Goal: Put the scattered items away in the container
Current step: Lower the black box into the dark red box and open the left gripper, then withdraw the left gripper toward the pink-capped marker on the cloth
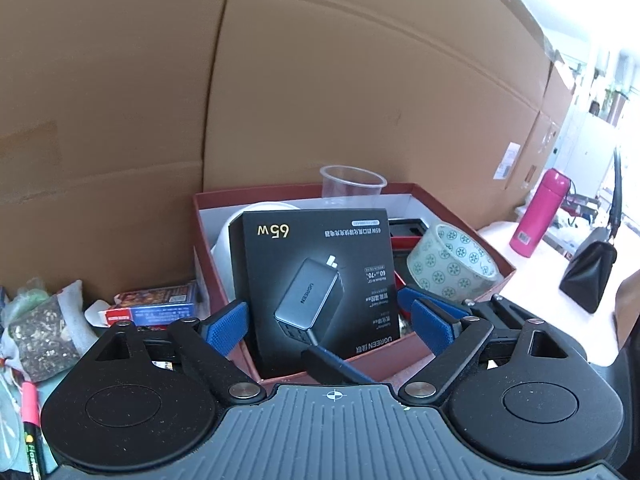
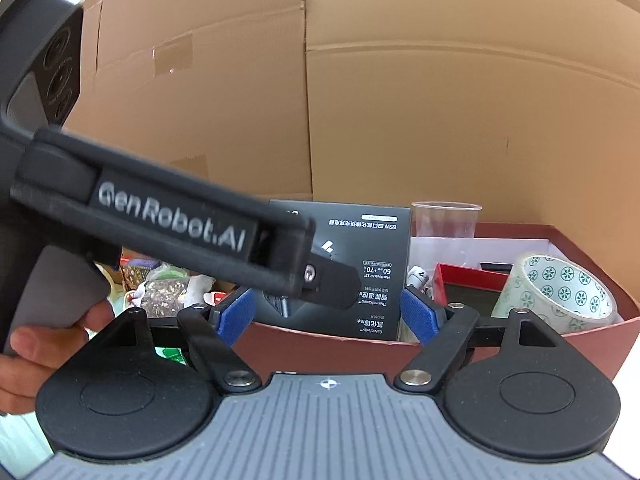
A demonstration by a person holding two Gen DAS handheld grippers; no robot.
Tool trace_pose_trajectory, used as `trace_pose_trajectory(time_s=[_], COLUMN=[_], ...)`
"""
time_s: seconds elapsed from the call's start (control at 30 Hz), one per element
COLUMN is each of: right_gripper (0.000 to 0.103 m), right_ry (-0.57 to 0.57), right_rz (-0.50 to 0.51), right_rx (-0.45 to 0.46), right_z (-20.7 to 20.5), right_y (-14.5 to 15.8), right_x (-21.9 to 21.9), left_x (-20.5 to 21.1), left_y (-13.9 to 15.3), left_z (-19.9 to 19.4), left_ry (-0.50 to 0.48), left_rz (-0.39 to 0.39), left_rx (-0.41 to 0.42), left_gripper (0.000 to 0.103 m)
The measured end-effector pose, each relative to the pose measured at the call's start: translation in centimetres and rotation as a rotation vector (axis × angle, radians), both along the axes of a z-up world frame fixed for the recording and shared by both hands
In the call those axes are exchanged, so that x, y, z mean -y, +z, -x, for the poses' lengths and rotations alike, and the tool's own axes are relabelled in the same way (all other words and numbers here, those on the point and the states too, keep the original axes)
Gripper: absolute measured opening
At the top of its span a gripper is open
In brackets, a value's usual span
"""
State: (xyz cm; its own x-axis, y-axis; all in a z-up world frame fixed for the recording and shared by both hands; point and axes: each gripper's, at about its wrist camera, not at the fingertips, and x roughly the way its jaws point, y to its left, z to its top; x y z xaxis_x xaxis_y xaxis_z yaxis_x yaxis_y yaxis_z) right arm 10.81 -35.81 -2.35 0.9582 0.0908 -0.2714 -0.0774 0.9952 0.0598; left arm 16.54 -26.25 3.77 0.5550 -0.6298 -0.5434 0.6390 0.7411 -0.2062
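Observation:
A red box (image 1: pixel 456 212) with a white lining holds a black 65W charger box (image 1: pixel 316 280) standing tilted, a roll of patterned tape (image 1: pixel 452 264), a clear plastic cup (image 1: pixel 352 186) and a white round item (image 1: pixel 224 240). My left gripper (image 1: pixel 326 320) is open, its blue pads either side of the charger box just above the red box's near wall. In the right wrist view the red box (image 2: pixel 520 344), the charger box (image 2: pixel 372 264), tape (image 2: pixel 560 292) and cup (image 2: pixel 444 220) show. My right gripper (image 2: pixel 326 312) is open and empty at the near wall. The left gripper's body (image 2: pixel 168 220) crosses in front.
Left of the box lie a snack packet (image 1: pixel 44 324), a small blue and red carton (image 1: pixel 156 304) and a pink marker (image 1: pixel 30 416). A cardboard wall (image 1: pixel 320 80) stands behind. To the right are a pink bottle (image 1: pixel 540 212) and a black bag (image 1: pixel 588 272).

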Motion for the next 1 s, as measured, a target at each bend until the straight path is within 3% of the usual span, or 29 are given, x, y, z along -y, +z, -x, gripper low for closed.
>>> trace_pose_trajectory(time_s=[0.23, 0.43, 0.57, 1.0], right_gripper=[0.085, 0.102, 0.102, 0.103], right_ry=[0.004, -0.049, -0.051, -0.016], right_rz=[-0.011, -0.001, 0.001, 0.051], right_rx=[-0.006, 0.004, 0.01, 0.009], right_z=[0.2, 0.9, 1.7, 5.9], right_y=[0.0, 0.1, 0.4, 0.2], right_x=[-0.2, -0.4, -0.6, -3.7], left_x=[-0.2, -0.9, -1.4, -3.9], left_y=[-0.2, 0.0, 0.0, -0.7], left_z=[0.2, 1.1, 2.6, 8.8], left_ry=[0.007, 0.021, 0.059, 0.202], left_rz=[0.001, -0.001, -0.008, -0.135], left_rx=[-0.007, -0.026, -0.003, 0.103], left_gripper=[0.097, 0.1, 0.102, 0.103])
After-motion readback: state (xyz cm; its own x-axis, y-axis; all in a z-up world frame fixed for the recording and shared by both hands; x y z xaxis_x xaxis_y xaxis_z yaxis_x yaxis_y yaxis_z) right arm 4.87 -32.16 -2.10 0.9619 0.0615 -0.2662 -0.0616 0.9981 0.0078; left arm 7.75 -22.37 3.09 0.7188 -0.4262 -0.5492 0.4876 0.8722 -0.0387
